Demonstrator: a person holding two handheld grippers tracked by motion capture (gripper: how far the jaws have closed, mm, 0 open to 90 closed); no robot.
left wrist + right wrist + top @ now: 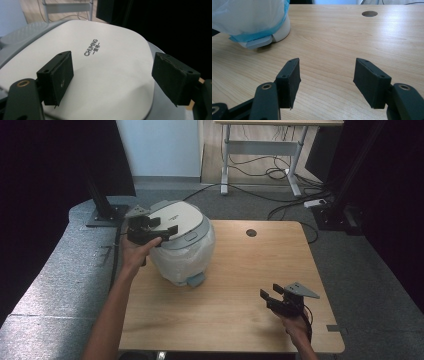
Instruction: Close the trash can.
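The left gripper (pixel 112 77) is hovering just over the rice cooker's lid (pixel 105 70), its two black jaws spread wide with nothing between them, one pad (pixel 58 77) sitting low over the near part of the white panel and the other out past the lid's grey edge. In the high view the same gripper (pixel 150 231) is hanging at the left rear of the rice cooker (pixel 182 245), which is standing on the wooden table (pixel 250 295) near its left rear corner, body wrapped in clear plastic film and a small grey-blue latch tab (pixel 196 280) pointing towards the person.

The right gripper (pixel 274 299) is resting well away from the cooker, towards the table's near right corner, jaws likewise parted and holding nothing; its own view is looking across bare wood to the cooker's base (pixel 262 37) and beyond it to the round cable hole (pixel 369 13).

The step in hand looks like the approach to the lid: the left hand is lining up on the cooker's top, while the right is waiting. No grip is being made yet. The lid appears to be lying shut, so opening it is probably the aim. The next move would call for the left gripper to come down and find a rim or release it can actually pinch or press, since the smooth flat panel offers little purchase. The right gripper may need to come across and steady the film-wrapped body, which could slip.
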